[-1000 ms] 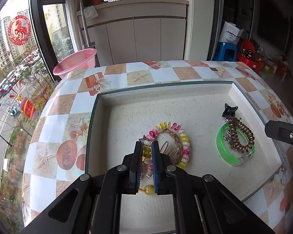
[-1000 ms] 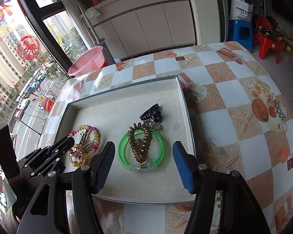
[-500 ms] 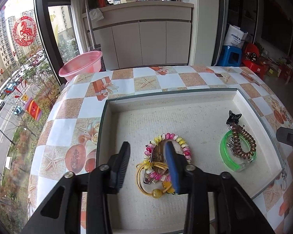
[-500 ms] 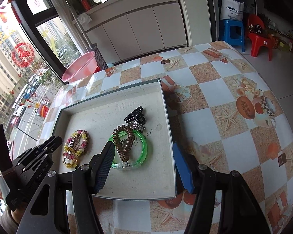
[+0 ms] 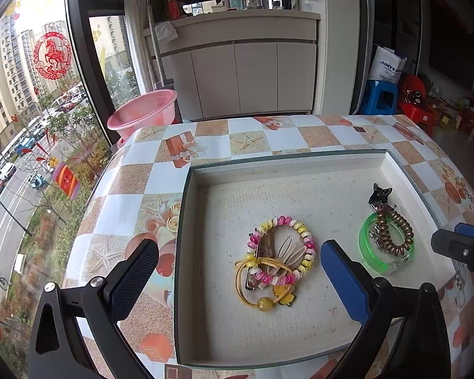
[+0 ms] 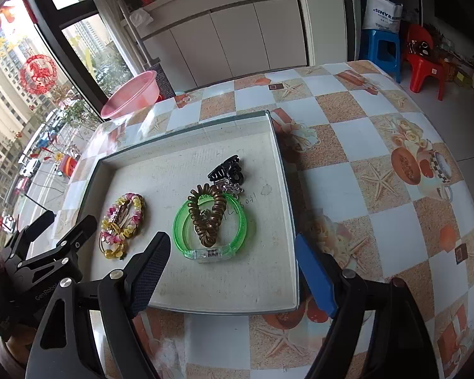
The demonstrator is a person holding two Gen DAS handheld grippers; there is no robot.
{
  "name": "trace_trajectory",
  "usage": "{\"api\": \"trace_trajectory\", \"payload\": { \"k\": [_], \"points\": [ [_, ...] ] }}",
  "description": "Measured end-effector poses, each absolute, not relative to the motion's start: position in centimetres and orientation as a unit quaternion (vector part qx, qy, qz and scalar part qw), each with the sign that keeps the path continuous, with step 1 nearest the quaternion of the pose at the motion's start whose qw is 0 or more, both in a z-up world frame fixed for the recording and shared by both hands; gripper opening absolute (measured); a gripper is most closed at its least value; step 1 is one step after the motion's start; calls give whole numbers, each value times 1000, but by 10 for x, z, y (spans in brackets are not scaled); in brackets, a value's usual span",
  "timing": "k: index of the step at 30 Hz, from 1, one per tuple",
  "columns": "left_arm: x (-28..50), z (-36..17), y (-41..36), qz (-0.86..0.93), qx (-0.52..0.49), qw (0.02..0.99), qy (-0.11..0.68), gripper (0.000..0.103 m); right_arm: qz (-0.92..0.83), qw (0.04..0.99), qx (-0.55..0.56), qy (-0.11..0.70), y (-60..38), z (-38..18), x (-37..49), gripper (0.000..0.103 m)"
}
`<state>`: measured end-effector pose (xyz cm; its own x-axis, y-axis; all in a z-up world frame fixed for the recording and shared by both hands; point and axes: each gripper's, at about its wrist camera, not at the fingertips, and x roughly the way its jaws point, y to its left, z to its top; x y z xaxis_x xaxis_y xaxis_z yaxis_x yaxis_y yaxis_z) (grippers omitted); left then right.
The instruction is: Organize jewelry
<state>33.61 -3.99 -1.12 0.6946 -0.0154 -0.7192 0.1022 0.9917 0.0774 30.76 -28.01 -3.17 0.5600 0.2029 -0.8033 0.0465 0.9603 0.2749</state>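
Both grippers are spread and empty: left gripper [image 5: 238,274] wide above the bead bracelet pile [image 5: 279,257], right gripper [image 6: 229,271] still opening just short of the green bangle [image 6: 210,224] in the tray [image 6: 286,189]. I judge my next move best kept low and slow, closing on one piece only, since the coiled hair tie [image 6: 207,213] lies across the bangle and could snag.

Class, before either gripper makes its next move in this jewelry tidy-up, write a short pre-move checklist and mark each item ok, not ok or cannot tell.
1. Left gripper open, holding nothing: ok.
2. Right gripper empty, jaws opening: ok.
3. Pink-and-yellow bracelet lying in the tray: ok.
4. Green bangle in tray, brown coil tie resting across it: ok.
5. Black claw clip in tray: ok.
6. Jewelry untangled: cannot tell.
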Motion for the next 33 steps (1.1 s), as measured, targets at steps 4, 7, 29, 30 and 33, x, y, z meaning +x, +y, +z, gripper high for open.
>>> {"api": "trace_trajectory", "payload": {
  "k": [4, 7, 29, 30, 33],
  "points": [
    [326, -11, -37, -30, 58, 918, 392, 103, 42, 871, 122, 473, -273, -35, 304, 100],
    [314, -11, -34, -26, 60, 919, 389, 103, 43, 879, 104, 464, -265, -33, 297, 103],
    [209, -18, -21, -15, 34, 935, 354, 103, 22, 904, 80, 419, -246, -36, 210, 103],
    [205, -19, -19, -13, 31, 935, 353, 103, 20, 906, 78, 415, -245, -36, 206, 103],
    [194, -22, -13, -8, 20, 937, 350, 103, 11, 913, 71, 402, -244, -37, 195, 103]
  ]
}}
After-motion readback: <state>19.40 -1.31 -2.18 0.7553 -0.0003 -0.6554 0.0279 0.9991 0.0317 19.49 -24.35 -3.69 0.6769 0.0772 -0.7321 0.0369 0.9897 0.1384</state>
